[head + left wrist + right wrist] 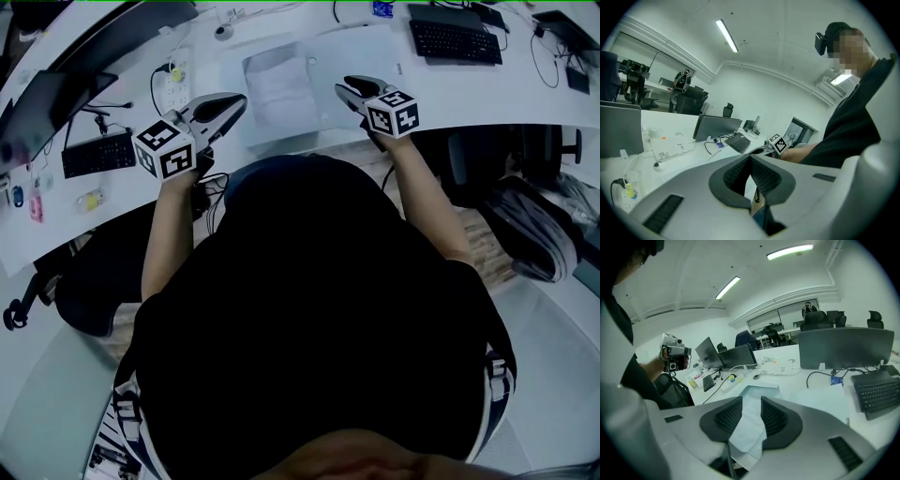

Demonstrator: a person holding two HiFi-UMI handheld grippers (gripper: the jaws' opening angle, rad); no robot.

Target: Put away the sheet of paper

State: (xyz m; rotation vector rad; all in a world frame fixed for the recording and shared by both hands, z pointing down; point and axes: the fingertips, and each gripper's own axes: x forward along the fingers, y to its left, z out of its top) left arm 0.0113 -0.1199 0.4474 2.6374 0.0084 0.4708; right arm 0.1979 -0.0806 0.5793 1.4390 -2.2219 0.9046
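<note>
The sheet of paper point(280, 90) lies flat on a pale translucent folder point(361, 52) on the white desk point(487, 89), straight ahead of the person. My right gripper point(345, 89) hangs above the paper's right edge, jaws apart; in the right gripper view the paper point(749, 425) shows through the gap between the fingers point(780, 416), lying below them and not touched. My left gripper point(236, 101) hovers above the desk's front edge, left of the paper. In the left gripper view its pads point(766, 178) meet at the tips with nothing between them.
A black keyboard point(457, 39) lies at the back right and another keyboard point(98, 153) at the left beside a dark monitor point(56, 112). A power strip point(176, 82) with cables sits left of the folder. An office chair point(534, 225) stands at the right under the desk.
</note>
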